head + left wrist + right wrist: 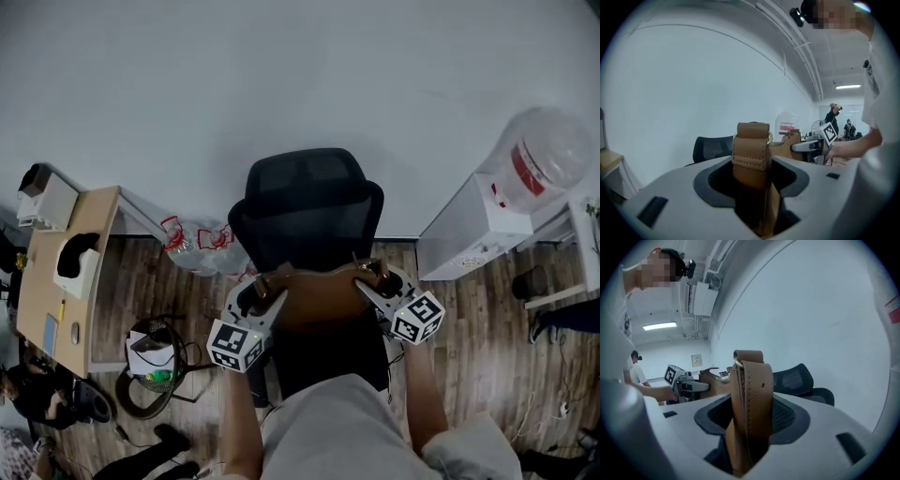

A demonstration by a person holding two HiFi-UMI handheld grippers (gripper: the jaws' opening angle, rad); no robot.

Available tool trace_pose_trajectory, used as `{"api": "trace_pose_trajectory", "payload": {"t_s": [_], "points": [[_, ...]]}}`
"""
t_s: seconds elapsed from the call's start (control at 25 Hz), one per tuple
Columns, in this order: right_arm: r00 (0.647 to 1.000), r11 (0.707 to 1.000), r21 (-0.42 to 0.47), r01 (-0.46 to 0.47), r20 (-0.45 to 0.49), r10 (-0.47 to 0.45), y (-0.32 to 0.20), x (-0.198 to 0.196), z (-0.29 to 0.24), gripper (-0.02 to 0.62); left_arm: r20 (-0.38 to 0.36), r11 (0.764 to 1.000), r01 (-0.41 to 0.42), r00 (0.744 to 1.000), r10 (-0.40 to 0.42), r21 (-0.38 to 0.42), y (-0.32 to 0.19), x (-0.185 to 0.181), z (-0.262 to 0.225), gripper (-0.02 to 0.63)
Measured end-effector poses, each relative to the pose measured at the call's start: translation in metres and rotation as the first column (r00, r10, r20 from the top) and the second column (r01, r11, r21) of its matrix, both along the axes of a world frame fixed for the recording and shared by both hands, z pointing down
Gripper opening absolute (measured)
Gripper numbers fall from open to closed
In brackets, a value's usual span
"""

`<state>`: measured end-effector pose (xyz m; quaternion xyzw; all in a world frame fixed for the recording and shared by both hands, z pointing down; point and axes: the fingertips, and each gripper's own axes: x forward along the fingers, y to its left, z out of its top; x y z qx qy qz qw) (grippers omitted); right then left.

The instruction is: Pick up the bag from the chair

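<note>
Leather bag over the chair seat, its end tabs clamped by left gripper and right gripper; judged soft, light, best held there.

bag over chair, between left tool and right tool; desk left.

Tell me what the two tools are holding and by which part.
Both hold the brown bag: the left tool is shut on its strap loop at one end, the right tool on the strap at the other end.
</note>
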<state>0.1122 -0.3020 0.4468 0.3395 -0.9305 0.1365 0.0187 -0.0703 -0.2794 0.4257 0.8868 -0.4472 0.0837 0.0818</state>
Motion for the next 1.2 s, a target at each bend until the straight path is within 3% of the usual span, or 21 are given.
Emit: {"api": "trace_pose_trajectory", "payload": {"t_s": [0.36, 0.56, 0.84, 1.2], "points": [[0.994, 0.995, 0.055, 0.088, 0.062, -0.091, -0.024, -0.03, -0.048, 0.213, 0.093, 0.996, -0.017, 0.996, 0.008, 0.091, -0.004, -0.02, -0.051, 0.204], [0.991, 0.991, 0.051, 0.12, 0.045, -0.123, -0.023, -0.04, -0.064, 0.213, 0.052, 0.996, -0.055, 0.997, 0.052, 0.069, 0.002, -0.03, -0.063, 0.202], [0.995, 0.993, 0.07, 0.097, -0.031, -0.095, -0.016, -0.041, -0.063, 0.212, -0.01, 0.999, 0.001, 1.0, -0.001, 0.032, 0.009, -0.032, -0.048, 0.194], [0.995, 0.996, -0.017, 0.092, -0.027, -0.093, 0.015, -0.039, -0.027, 0.212, -0.027, 1.0, 0.007, 1.0, -0.008, -0.023, 0.038, -0.03, -0.013, 0.19]]}}
